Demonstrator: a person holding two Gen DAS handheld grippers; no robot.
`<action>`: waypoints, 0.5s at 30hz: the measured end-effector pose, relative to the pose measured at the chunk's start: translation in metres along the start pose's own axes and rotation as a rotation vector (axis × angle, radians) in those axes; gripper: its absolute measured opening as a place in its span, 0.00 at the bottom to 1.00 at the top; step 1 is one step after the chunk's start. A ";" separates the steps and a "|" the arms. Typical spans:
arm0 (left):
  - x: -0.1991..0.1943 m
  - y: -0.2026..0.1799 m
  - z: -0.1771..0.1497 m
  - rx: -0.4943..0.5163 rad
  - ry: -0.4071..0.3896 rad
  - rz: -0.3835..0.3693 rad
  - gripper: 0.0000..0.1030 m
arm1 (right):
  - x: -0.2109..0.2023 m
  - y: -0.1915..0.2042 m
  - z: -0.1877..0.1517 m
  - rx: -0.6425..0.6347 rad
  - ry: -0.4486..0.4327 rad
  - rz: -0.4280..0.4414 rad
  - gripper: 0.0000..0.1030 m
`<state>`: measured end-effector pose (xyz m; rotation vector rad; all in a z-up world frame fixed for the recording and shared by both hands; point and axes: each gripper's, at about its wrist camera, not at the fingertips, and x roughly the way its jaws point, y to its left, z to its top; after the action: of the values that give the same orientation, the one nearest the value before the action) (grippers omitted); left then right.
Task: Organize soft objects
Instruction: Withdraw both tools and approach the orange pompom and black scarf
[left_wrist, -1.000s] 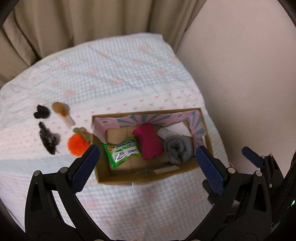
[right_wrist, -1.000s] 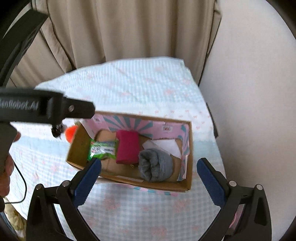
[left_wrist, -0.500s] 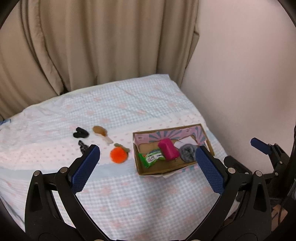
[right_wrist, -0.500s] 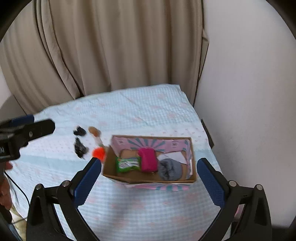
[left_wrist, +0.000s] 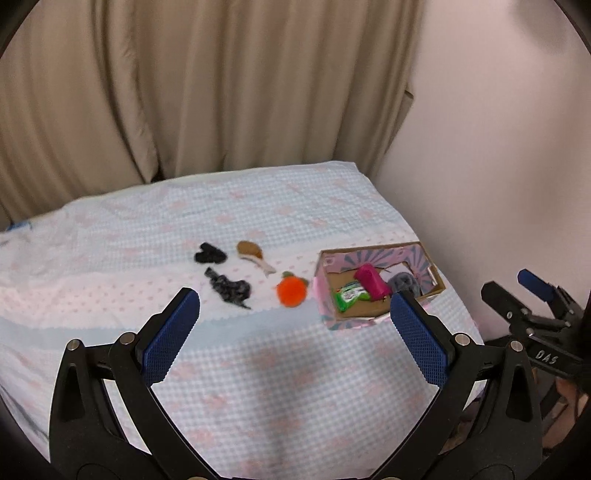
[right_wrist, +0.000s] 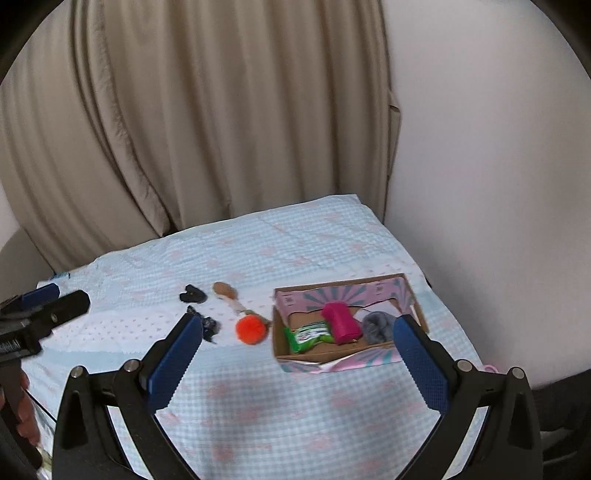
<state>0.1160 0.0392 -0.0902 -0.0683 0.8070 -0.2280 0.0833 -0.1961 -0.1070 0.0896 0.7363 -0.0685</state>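
We reckon we're approx halfway: the box on the bed holds a green packet, pink roll & grey sock, while the orange pom-pom, drumstick toy & two black bits lie loose beside it. Left gripper & right gripper both gape wide, holding nothing, well back from the items.

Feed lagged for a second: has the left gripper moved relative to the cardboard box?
Yes. The left gripper has pulled back and up from the cardboard box: the box filled the span between its tongs a second ago and now sits small, near the right tong.
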 end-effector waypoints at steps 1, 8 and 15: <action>-0.003 0.015 -0.001 0.000 -0.005 0.005 1.00 | 0.001 0.008 -0.003 -0.013 0.001 -0.009 1.00; 0.009 0.087 0.001 0.043 -0.009 0.020 1.00 | 0.014 0.057 -0.015 0.061 -0.013 0.000 1.00; 0.060 0.129 -0.005 0.098 0.009 -0.015 1.00 | 0.050 0.101 -0.025 0.087 -0.014 -0.068 1.00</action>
<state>0.1751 0.1516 -0.1551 0.0193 0.8029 -0.2816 0.1136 -0.0947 -0.1533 0.1469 0.7226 -0.1659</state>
